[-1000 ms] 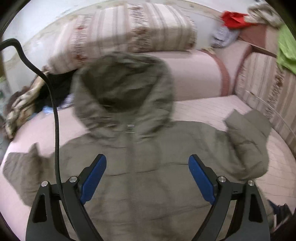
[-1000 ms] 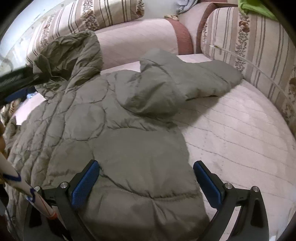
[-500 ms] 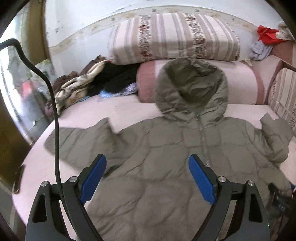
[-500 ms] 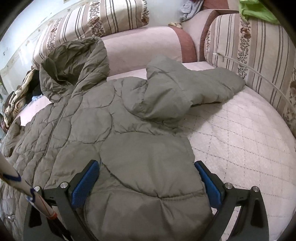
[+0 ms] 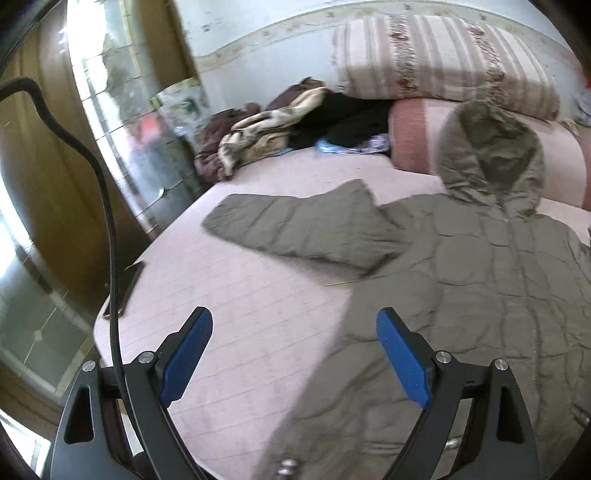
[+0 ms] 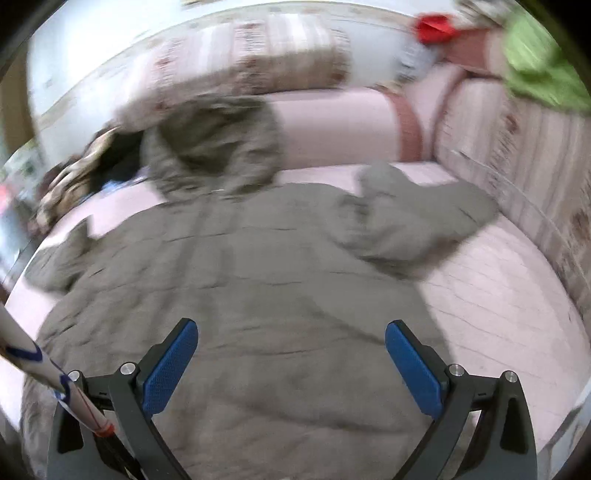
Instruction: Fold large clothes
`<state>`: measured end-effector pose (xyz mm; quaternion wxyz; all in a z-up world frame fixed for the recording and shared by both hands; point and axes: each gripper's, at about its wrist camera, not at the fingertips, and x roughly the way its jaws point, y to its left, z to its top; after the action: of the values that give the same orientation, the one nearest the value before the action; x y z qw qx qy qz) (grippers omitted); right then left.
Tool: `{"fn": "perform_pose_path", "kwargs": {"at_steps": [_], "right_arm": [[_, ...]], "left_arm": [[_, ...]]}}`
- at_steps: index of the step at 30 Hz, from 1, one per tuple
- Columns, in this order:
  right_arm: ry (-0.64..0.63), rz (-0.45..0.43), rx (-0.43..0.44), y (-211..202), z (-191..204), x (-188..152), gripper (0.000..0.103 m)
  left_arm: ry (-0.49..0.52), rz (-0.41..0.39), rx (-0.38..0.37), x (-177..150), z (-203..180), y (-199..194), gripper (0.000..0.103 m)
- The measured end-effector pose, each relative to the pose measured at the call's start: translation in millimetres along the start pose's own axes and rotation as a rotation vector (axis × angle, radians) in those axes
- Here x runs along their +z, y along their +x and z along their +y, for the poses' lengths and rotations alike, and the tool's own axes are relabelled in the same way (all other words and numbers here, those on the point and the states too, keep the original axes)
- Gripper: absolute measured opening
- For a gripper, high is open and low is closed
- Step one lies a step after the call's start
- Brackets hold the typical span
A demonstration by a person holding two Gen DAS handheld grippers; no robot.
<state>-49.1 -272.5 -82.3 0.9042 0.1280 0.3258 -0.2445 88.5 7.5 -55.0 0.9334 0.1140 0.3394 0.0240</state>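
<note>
Left gripper (image 5: 293,354): 2 blue-padded fingers (image 5: 186,356) spread wide, nothing between them. It hangs over the left edge of the olive quilted jacket (image 5: 480,288), the left pad above bare sofa seat (image 5: 236,295), the right pad above the jacket's lower side panel. A black cable (image 5: 107,221) runs up the left of this view.

Right gripper (image 6: 290,363): 2 blue-padded fingers (image 6: 168,369) likewise splayed apart and empty, poised over the lower body of the jacket (image 6: 258,277). A white rod with blue and red markings (image 6: 44,373) crosses the lower left corner of this view. This view is motion-blurred.

Jacket: 1 item, hooded, spread front-up on the pink seat, zip line running down the middle. The hood (image 5: 491,158) is propped against the pink bolster (image 5: 417,136) at the back of the seat. The left sleeve (image 5: 295,229) lies stretched out flat on the seat, pointing towards the sofa's left end. The right sleeve (image 6: 413,221) lies bunched on the seat near the striped side cushion (image 6: 517,166).

Surroundings: 1 striped floral cushion (image 5: 443,62) on top of the bolster; a heap of dark and patterned clothes (image 5: 295,122) at the far left end of the seat; a red item (image 6: 436,24) and a green cloth (image 6: 539,62) on the sofa's upper right corner; a mirrored wooden door (image 5: 122,122) to the left of the sofa.
</note>
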Motion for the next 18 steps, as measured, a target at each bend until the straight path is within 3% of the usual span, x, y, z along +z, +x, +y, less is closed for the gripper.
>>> {"fn": "perform_pose_path", "kwargs": {"at_steps": [7, 13, 18], "right_arm": [[-0.109, 0.013, 0.111, -24.1, 78.7, 11.8, 0.103], [-0.210, 0.017, 0.075, -12.6, 122.4, 16.4, 0.103], [-0.225, 0.057, 0.041, 4.5, 130.8, 14.2, 0.103]], "left_arm": [[-0.077, 0.030, 0.033, -5.1, 49.1, 15.4, 0.090], [-0.161, 0.069, 0.025, -8.0, 83.8, 44.2, 0.090], [-0.194, 0.101, 0.037, -11.6, 102.0, 68.8, 0.090]]}}
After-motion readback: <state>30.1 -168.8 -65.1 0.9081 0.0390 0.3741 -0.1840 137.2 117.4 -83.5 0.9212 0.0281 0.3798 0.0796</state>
